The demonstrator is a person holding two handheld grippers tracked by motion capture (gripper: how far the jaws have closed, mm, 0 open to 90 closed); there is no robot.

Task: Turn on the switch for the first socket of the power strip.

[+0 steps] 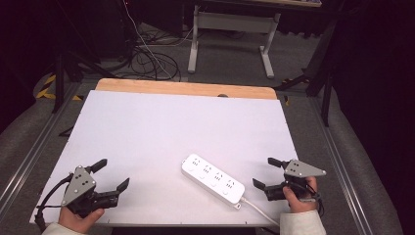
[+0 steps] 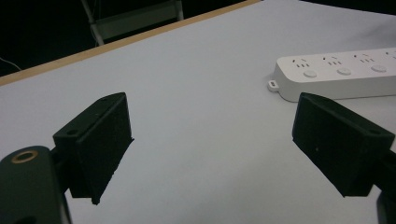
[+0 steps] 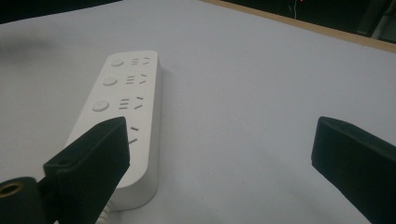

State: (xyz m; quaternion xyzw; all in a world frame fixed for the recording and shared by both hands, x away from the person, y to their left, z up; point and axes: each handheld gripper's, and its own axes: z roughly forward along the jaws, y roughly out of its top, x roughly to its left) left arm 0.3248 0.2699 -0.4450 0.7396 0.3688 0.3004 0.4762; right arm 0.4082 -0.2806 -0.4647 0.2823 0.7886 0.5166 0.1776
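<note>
Two claws, left claw (image 1: 110,177) and right claw (image 1: 267,172), hang released over the white worktop (image 1: 161,127); the white plastic four-socket power strip (image 1: 213,178) lies at the right claw's nine o'clock. Approach step, probably; next, close in on it.

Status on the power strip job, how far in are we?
Nothing looks done yet. The white four-socket power strip lies flat on the white table, untouched, with nothing plugged in. Nothing is in hand: left gripper and right gripper both sit open and empty on either side of it, the right one nearer, by the cable end. Any grasp or handling is still left.
</note>
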